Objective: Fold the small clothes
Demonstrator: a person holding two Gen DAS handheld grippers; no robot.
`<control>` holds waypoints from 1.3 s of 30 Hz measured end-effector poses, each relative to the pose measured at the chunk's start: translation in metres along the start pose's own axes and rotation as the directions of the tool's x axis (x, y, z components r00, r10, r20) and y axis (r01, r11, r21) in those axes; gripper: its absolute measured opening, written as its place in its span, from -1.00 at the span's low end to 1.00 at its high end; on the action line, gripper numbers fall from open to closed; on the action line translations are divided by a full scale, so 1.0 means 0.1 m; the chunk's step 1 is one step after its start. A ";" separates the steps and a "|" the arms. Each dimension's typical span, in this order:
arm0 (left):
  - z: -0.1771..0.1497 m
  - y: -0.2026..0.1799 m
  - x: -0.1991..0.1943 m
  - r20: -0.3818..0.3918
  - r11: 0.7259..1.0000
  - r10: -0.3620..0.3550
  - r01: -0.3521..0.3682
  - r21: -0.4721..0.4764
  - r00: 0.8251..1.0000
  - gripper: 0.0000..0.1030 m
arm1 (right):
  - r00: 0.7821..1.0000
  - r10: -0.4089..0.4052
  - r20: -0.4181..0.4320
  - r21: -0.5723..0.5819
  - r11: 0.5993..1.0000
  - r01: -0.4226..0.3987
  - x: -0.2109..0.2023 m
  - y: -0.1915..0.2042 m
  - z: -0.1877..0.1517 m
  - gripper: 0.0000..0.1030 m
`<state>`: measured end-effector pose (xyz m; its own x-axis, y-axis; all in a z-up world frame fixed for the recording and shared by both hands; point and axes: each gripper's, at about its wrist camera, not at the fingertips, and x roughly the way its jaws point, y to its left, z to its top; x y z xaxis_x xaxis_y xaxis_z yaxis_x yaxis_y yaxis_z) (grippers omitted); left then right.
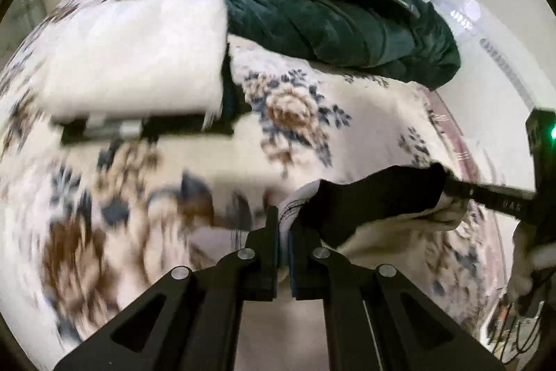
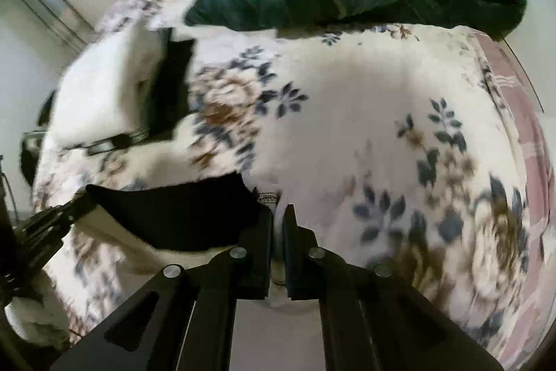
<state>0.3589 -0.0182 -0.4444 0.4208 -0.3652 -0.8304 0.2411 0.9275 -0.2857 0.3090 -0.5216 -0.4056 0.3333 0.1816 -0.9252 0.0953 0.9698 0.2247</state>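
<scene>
The small black-and-white fabric garment [image 1: 375, 207] hangs stretched in the air between the two tools, above the cream fleece bed blanket with blue and brown flowers [image 1: 295, 113]. The left gripper [image 1: 283, 221] has its jaws drawn narrow on one white stitched edge, which runs up between them. The right gripper [image 2: 278, 214] also has its jaws nearly together, with a white hemmed corner [image 2: 269, 197] at their tips and pale cloth showing in the gap lower down; it appears to be pinching that end, though blur leaves the bite uncertain.

The main risk is a slip. Both grips sit on thin edges, so a sharper pull apart could draw the hem out of one pair of jaws and let the garment fall in a heap. Uneven tension could twist the piece, so any fold would land crooked. Lowering it too close to the folded white cloth stack [image 1: 132, 58], ahead and left of the left jaws, could also tangle the two.

Much is hard to read. The blanket is smeared by motion on the left jaws' left side. The garment's shape and kind cannot be told, since it sags and part lies behind the jaws. A dark green quilted bundle [image 1: 340, 13] lies far ahead, and what it is stays unclear.
</scene>
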 end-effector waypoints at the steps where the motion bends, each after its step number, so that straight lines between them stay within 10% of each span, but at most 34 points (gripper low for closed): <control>1: -0.14 -0.01 -0.04 0.001 1.000 0.007 -0.007 -0.008 1.000 -0.95 | 1.000 0.014 0.001 -0.013 1.000 -0.014 -0.11 0.01 -0.16 -0.89; 10: -1.35 0.13 0.02 -0.147 0.996 0.016 -0.029 -0.087 0.989 -0.92 | 0.991 0.022 -0.130 -0.022 0.999 -0.025 -0.16 -0.17 -1.68 -0.89; 15: -1.67 0.20 0.02 -0.265 0.993 -0.041 0.011 -0.114 0.963 -0.55 | 0.975 0.024 -0.221 -0.056 0.998 -0.038 0.08 -0.31 -2.13 -0.88; 18: -1.76 0.20 -0.22 -0.256 0.989 -0.088 0.053 -0.140 0.963 0.04 | 0.948 0.061 -0.311 -0.054 0.995 -0.082 0.15 -0.36 -2.24 -0.65; 20: -1.79 0.24 -0.37 -0.252 0.981 -0.106 0.061 -0.182 0.962 0.12 | 0.937 0.093 -0.338 -0.048 0.992 -0.115 0.07 -0.37 -2.27 -0.02; 25: -1.71 0.52 -0.35 -0.194 0.904 -0.160 0.065 -0.422 0.968 0.12 | 0.902 0.211 -0.377 0.052 0.977 -0.206 -0.08 -0.52 -2.39 0.13; 28: -1.65 0.65 -0.12 -0.167 0.847 -0.156 0.045 -0.530 0.974 0.12 | 0.916 0.273 -0.293 0.256 0.946 -0.200 -0.09 -0.81 -2.36 0.13; 30: -1.66 0.70 0.06 -0.162 0.816 -0.158 0.037 -0.577 0.974 -0.37 | 0.912 0.321 -0.255 0.388 0.898 -0.207 0.01 -0.97 -2.38 0.13; 32: -1.66 0.68 0.14 -0.143 0.795 -0.155 0.037 -0.606 0.978 -0.93 | 0.906 0.349 -0.239 0.450 0.867 -0.215 0.14 -1.00 -2.42 -0.34; 34: -1.63 0.62 0.08 -0.118 0.810 -0.107 0.018 -0.587 0.987 -0.95 | 0.907 0.326 -0.265 0.446 0.876 -0.184 0.22 -0.95 -2.47 -0.85; 39: -1.80 0.77 0.15 -0.201 0.800 -0.112 -0.032 -0.599 0.973 -0.85 | 0.950 0.196 -0.243 0.450 0.890 -0.069 0.11 -1.10 -2.58 -0.87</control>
<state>0.2265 0.0625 -0.5644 0.2071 -0.4428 -0.8724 -0.3443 0.8017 -0.4887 0.0607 -0.5840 -0.5195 0.1069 0.4026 -0.9091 0.4845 0.7773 0.4012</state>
